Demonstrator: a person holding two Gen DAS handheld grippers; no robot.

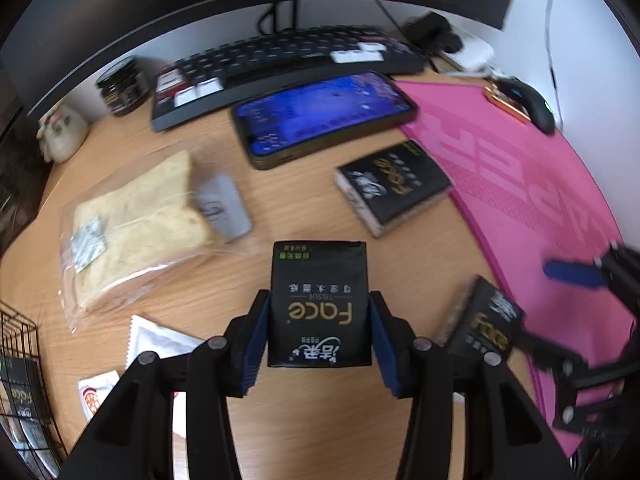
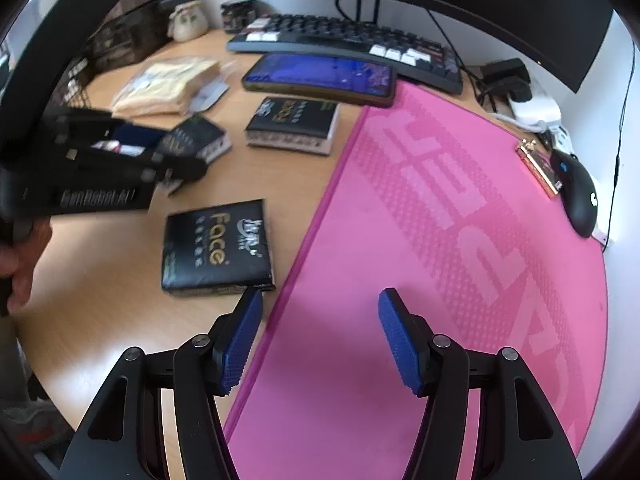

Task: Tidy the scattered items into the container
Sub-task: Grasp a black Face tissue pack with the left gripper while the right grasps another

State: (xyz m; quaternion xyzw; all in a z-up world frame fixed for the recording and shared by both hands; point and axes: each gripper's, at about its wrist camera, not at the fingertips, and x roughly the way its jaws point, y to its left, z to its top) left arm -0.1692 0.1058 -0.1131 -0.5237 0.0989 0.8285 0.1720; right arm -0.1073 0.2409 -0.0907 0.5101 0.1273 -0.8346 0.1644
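My left gripper point(image 1: 319, 330) is shut on a black "Face" tissue pack point(image 1: 319, 304) and holds it above the wooden desk; the pack also shows in the right wrist view point(image 2: 194, 140). A second black tissue pack point(image 1: 394, 186) point(image 2: 292, 124) lies near the phone. A third pack point(image 2: 218, 246) lies by the pink mat's edge, just ahead of my right gripper point(image 2: 320, 340), which is open and empty; this pack shows at the right in the left wrist view point(image 1: 480, 324). The black wire basket point(image 1: 24, 364) sits at the lower left and holds tissue packs.
A bagged bread slice point(image 1: 136, 220), a grey card point(image 1: 222, 206), white sachets point(image 1: 160, 340), a lit phone point(image 1: 324, 114), a keyboard point(image 1: 280, 64), a dark jar point(image 1: 120, 86), a figurine point(image 1: 62, 130), a pink mat point(image 2: 460, 240) and a black mouse point(image 2: 580, 196) are on the desk.
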